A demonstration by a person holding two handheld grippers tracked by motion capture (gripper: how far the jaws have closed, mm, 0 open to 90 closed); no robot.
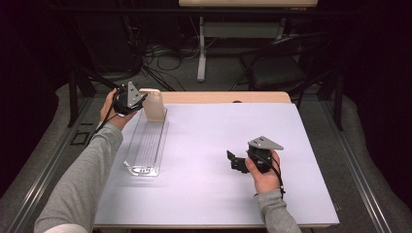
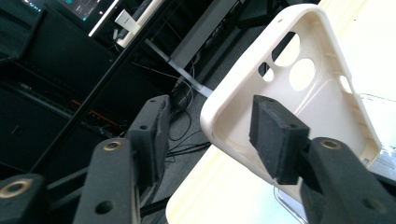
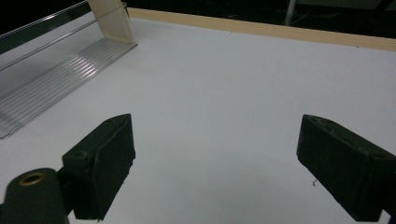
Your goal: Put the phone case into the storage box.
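Observation:
A cream phone case (image 1: 154, 104) stands upright at the far end of a long clear tray (image 1: 145, 145) on the left of the white table (image 1: 218, 141). My left gripper (image 1: 142, 101) is at the case's left edge. In the left gripper view its jaws (image 2: 212, 135) straddle the rim of the case (image 2: 327, 107): one pad is inside the shell, the other stands clear of it outside, so the gripper is open. My right gripper (image 1: 235, 160) rests low over bare table at the right, open (image 3: 215, 172), with nothing between its jaws. The right gripper view shows the case (image 3: 112, 21) and tray (image 3: 56, 70) far off.
The table's wooden far edge (image 1: 218, 97) runs just behind the tray. Beyond it are a dark chair (image 1: 277, 68), a desk leg (image 1: 200, 48) and floor cables (image 1: 160, 58). White tabletop stretches between the tray and the right gripper.

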